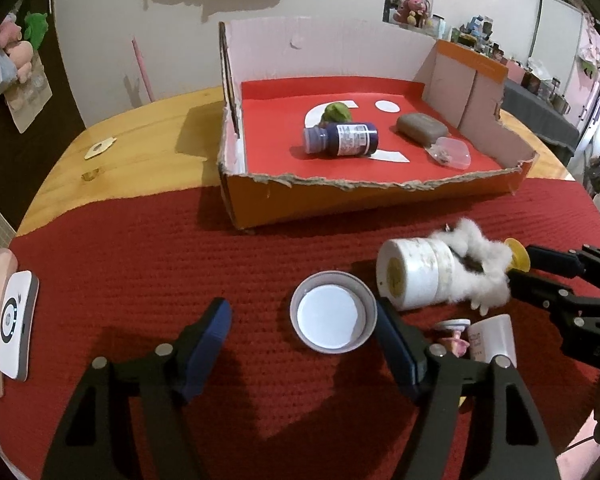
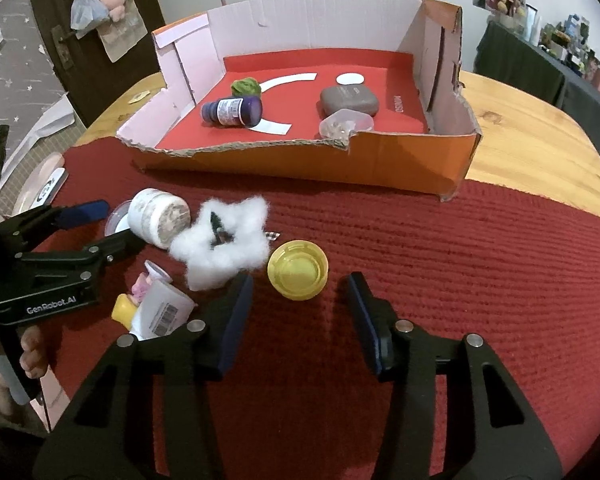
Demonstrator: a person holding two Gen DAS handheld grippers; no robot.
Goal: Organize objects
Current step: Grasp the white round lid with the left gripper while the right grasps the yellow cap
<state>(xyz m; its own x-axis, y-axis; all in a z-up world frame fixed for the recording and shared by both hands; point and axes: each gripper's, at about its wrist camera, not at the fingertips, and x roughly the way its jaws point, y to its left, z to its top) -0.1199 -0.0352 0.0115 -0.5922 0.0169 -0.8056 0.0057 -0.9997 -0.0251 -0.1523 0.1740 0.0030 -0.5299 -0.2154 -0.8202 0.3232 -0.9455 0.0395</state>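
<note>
Both sets of jaws are found spread wide, with nothing pinched in either. On the left gripper (image 1: 302, 322), the white lid (image 1: 333, 312) is seen lying cup-up on the red mat (image 1: 140, 248), between the blue pads and close against the right-hand one. At 1 o'clock of that lid a white jar (image 1: 416, 274) is noted on its side, with a cotton tuft (image 1: 476, 268) touching it; at 4 o'clock a small white tube (image 1: 494, 338) and a pink figurine (image 1: 456, 338) are recorded. Further right, the yellow cap (image 2: 298, 275) is seen in the right wrist view between the pads of the right gripper (image 2: 300, 304), at 12 o'clock of its mouth, apparently untouched. At 12 o'clock of both grippers the cardboard box (image 2: 380, 160) is found holding a dark blue bottle (image 2: 232, 111) on its side, a green ball (image 2: 246, 86), a brown case (image 2: 350, 100) and a clear container (image 2: 344, 122). The step in hand is judged to be the pre-grasp on loose items still outside the box. The next move is judged to call for closing on lid and cap, then a lift over the torn front wall. Both grippers are held low, pitched down towards the mat, the right one approaching from 3 o'clock of the left.
</note>
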